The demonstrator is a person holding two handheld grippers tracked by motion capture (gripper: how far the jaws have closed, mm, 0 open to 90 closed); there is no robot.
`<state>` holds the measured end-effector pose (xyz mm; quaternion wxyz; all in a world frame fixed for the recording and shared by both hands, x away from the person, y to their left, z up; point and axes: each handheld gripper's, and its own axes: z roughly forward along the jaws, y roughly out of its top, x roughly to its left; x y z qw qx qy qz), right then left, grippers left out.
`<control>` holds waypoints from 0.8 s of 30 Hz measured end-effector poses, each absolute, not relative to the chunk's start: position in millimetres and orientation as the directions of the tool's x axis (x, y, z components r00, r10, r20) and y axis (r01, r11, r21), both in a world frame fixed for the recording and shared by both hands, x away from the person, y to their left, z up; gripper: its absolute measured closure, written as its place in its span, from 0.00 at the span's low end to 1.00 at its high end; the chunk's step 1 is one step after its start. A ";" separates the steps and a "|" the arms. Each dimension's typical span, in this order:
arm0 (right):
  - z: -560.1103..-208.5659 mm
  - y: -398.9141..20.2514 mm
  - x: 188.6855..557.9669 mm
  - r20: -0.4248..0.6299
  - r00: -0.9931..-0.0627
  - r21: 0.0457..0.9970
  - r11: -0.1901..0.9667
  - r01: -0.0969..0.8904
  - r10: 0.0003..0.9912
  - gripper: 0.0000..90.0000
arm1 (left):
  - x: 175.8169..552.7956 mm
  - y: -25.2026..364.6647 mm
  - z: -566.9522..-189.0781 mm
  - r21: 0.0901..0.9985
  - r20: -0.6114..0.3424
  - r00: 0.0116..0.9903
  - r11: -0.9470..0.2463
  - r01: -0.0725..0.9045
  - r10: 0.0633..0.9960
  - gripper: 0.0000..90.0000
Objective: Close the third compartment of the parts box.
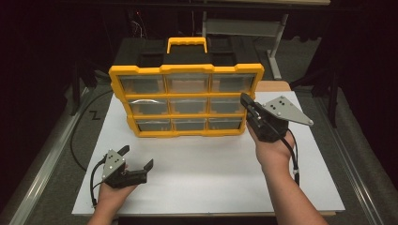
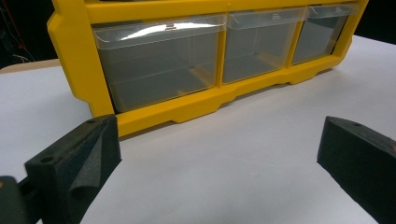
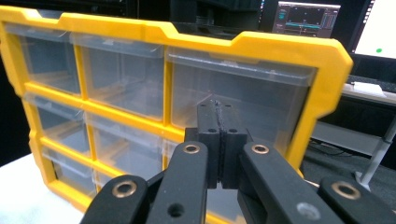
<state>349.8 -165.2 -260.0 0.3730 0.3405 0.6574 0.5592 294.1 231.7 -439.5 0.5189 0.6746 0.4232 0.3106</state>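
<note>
High view: organizer upright, one gripper at its right end

High view shows a white tabletop [image 1: 197, 173] with a broad bare stretch in front and open strips to either side; its near edge runs along the bottom, its far edge lies behind the box; a yellow drawer organizer [image 1: 186, 101] stands upright toward the back, long axis running left to right, clear drawer fronts facing the person, black handle edged in yellow pointing up; nine drawers count out as three rows of three; two grippers are in play, one in each hand.

The right gripper [image 1: 245, 101] is at the organizer's right end, level with the middle row; its jaws are pressed together with nothing between them; in the right gripper view their tips lie in front of the top right drawer [image 3: 243, 100], and I cannot tell whether they touch it.

The left gripper [image 1: 137, 157] sits low over the front left of the tabletop, well apart from the organizer; its jaws are spread wide and empty, pointing toward the bottom row.
</note>
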 end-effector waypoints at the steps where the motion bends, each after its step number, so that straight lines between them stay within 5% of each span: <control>1: -260.6 -166.7 348.0 -0.115 -0.491 0.989 0.147 0.028 0.863 1.00 | 294.1 232.0 -439.5 0.963 -0.021 0.448 -0.103 0.250 0.894 0.00; 10: -278.3 -182.0 332.9 -0.152 -0.502 0.981 0.194 0.033 0.852 1.00 | 293.3 232.9 -439.8 0.963 -0.027 0.441 -0.096 0.254 0.897 0.00; 24: -353.8 -213.3 344.3 -0.099 -0.490 0.962 0.209 0.174 0.866 1.00 | 293.6 231.7 -441.0 0.961 -0.027 0.446 -0.100 0.260 0.895 0.00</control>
